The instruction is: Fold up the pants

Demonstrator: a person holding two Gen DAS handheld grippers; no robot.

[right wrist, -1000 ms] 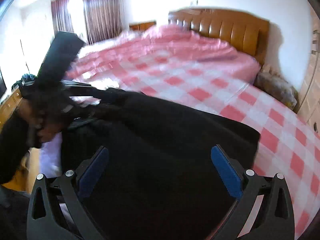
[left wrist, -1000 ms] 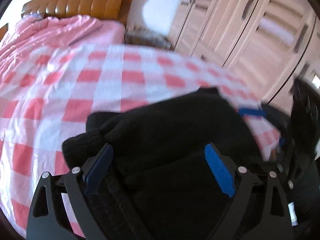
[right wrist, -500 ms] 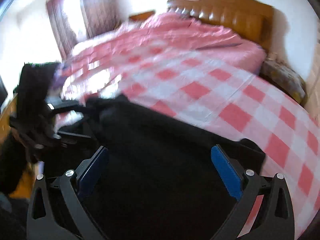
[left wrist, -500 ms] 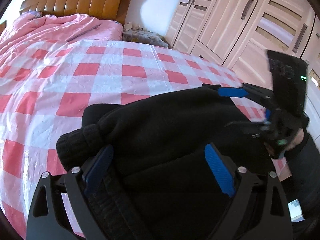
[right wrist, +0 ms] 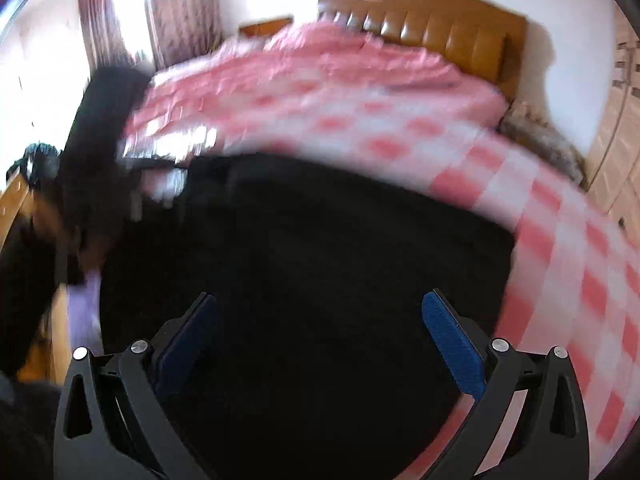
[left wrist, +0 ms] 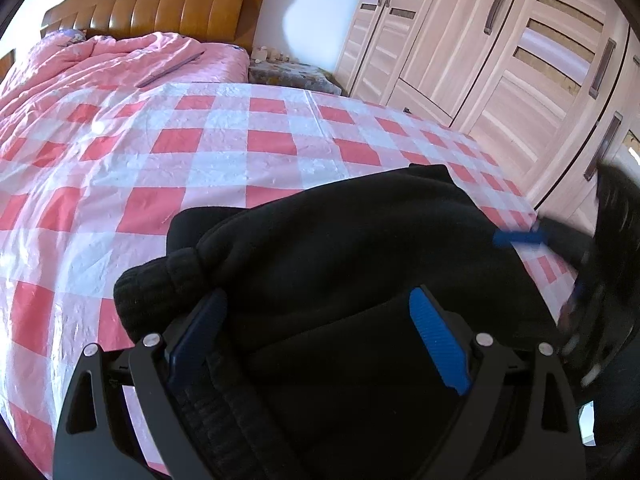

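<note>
Both wrist views low, close over pants (left wrist: pixel 360 264); share checked bed (left wrist: pixel 224 152)

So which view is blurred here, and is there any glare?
Left wrist view: sharp on the black pants and checked bedspread; only the right gripper at the edge smears. Right wrist view: motion-blurred throughout, with the curtained window blown out.

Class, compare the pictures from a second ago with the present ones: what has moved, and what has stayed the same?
The right tongs are the mover: seen from the left wrist camera, they swung in over the black pants, then drew back toward the right edge. The right view is now motion-blurred. Nothing was grasped or released; both the right and the left tongs stay open. The pants stay bunched on the checked bedspread, ribbed cuff in place.
</note>
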